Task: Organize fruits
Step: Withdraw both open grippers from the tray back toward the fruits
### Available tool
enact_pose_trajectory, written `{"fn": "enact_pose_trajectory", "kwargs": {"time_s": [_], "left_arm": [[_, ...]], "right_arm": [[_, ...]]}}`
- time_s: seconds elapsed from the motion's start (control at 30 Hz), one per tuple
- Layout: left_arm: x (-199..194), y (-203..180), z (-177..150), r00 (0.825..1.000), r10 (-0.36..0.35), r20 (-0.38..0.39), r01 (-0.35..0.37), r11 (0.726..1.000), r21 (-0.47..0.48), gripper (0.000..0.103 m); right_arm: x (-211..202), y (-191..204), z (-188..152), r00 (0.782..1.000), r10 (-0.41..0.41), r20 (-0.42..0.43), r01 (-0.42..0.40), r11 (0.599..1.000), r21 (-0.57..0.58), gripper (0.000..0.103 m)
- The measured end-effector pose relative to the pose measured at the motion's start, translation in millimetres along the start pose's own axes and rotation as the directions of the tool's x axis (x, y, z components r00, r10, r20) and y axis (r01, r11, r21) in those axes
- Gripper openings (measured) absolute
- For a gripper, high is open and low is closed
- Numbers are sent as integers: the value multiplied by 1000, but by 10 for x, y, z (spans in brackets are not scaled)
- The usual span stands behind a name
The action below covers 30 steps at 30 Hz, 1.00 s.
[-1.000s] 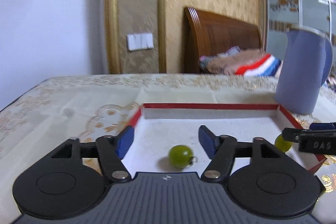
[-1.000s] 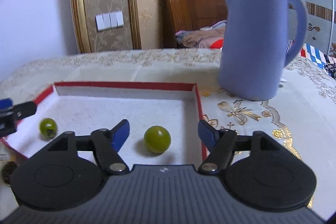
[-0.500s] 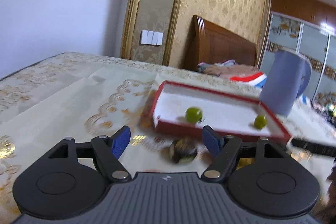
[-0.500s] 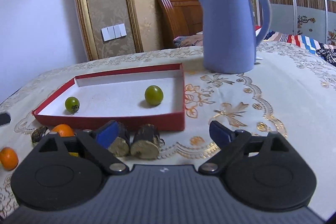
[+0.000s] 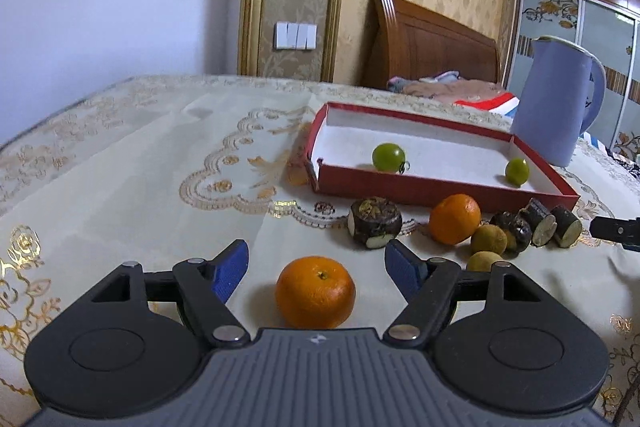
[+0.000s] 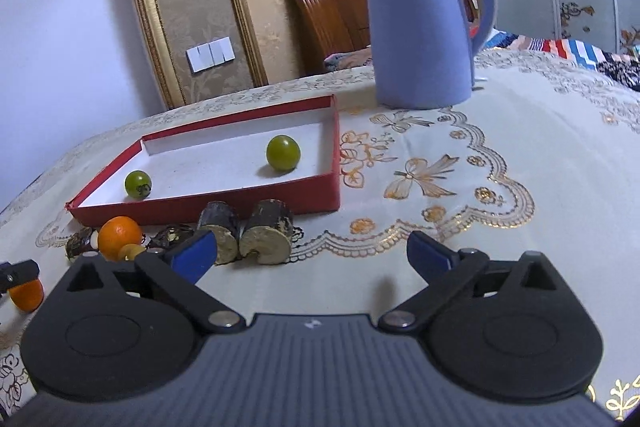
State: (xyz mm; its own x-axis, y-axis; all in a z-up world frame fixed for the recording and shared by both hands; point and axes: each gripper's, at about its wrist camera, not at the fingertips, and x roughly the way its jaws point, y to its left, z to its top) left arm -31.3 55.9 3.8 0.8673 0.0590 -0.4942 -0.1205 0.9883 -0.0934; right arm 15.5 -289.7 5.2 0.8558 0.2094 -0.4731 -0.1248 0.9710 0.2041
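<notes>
One orange (image 5: 315,291) sits low centre between the left tongs' (image 5: 316,267) parted, untouching jaws; the right tongs (image 6: 310,255) are opening, empty.

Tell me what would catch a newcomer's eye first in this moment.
Probably the bright orange on the tablecloth, lying untouched between the open left gripper fingers. Behind it, the red tray holds two green fruits, and a tall blue kettle stands beyond the tray's right corner.

Both wrist cameras look low across the table, sharing the red tray (image 5: 436,183).
</notes>
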Motion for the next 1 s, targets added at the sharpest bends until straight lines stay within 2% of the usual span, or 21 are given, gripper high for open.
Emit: {"fn": "enact_pose_trajectory", "kwargs": {"time_s": [0.2,0.33,0.53,1.0], "left_arm": [[96,77,-9,998,-11,-57,8,999,-53,75],[135,13,-8,997,13,-80,-15,1000,-17,77],[180,-54,-10,994,27,-108,-25,999,22,79],[180,-103,-13,993,35,-115,-29,998,53,80]], "right_arm": [[22,-6,-2,1000,-10,-13,10,1000,1,103],[-2,-5,-11,1000,-22,0,22,1000,0,103],[42,-21,-6,999,-25,-27,25,1000,9,103],[106,-56,-3,998,-25,-65,27,999,27,103]]}}
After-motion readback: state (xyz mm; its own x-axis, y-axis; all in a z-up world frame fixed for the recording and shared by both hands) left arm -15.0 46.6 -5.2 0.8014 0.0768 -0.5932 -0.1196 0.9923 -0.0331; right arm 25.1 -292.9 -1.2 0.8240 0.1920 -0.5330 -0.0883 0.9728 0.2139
